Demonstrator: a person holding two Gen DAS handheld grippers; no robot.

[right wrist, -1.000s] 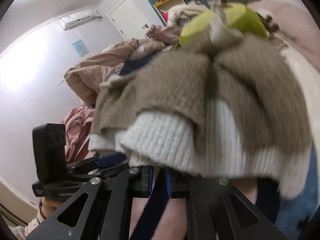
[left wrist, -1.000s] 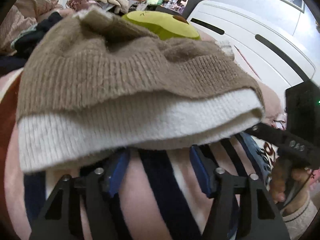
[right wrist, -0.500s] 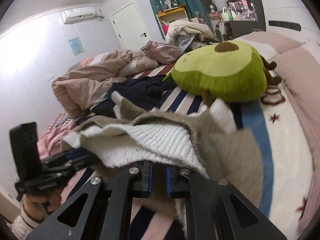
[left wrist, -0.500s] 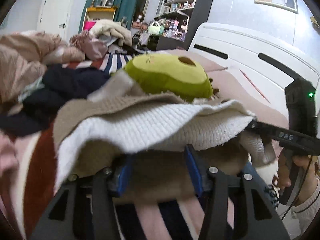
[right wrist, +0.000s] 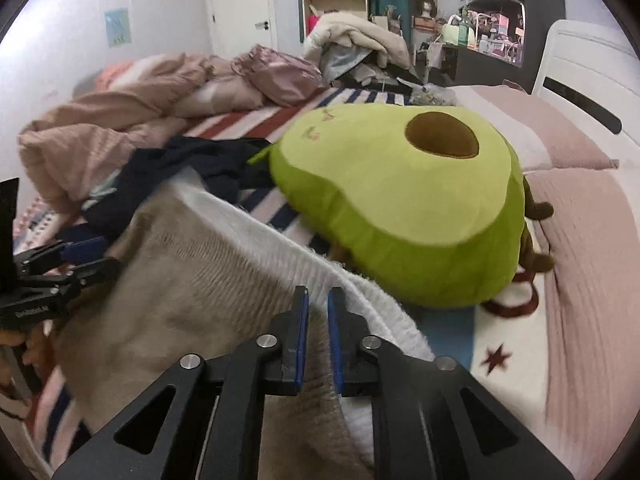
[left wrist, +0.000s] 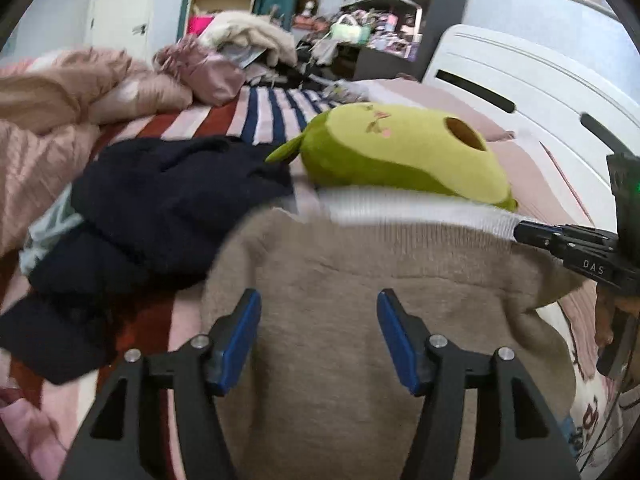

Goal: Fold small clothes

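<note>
A tan knit sweater [left wrist: 360, 304] with a white ribbed hem [left wrist: 420, 210] lies folded on the striped bed. My left gripper [left wrist: 318, 332] is open just above the tan cloth and holds nothing. My right gripper [right wrist: 317, 340] is shut on the sweater [right wrist: 192, 280] next to its white hem [right wrist: 280, 248]. The right gripper [left wrist: 560, 240] also shows at the right edge of the left wrist view, at the hem's end. The left gripper [right wrist: 80, 260] shows at the left of the right wrist view, at the sweater's far edge.
A green avocado plush [left wrist: 400, 156] lies just behind the sweater, also in the right wrist view [right wrist: 400, 208]. A dark navy garment [left wrist: 160, 216] lies to the left. Pink bedding [left wrist: 60, 120] is heaped far left. A white headboard [left wrist: 520, 88] stands at right.
The sweater, held up in front of both cameras before, has been folded over and laid down on the bed. My left gripper has let go and opened. The right stays shut on it.
</note>
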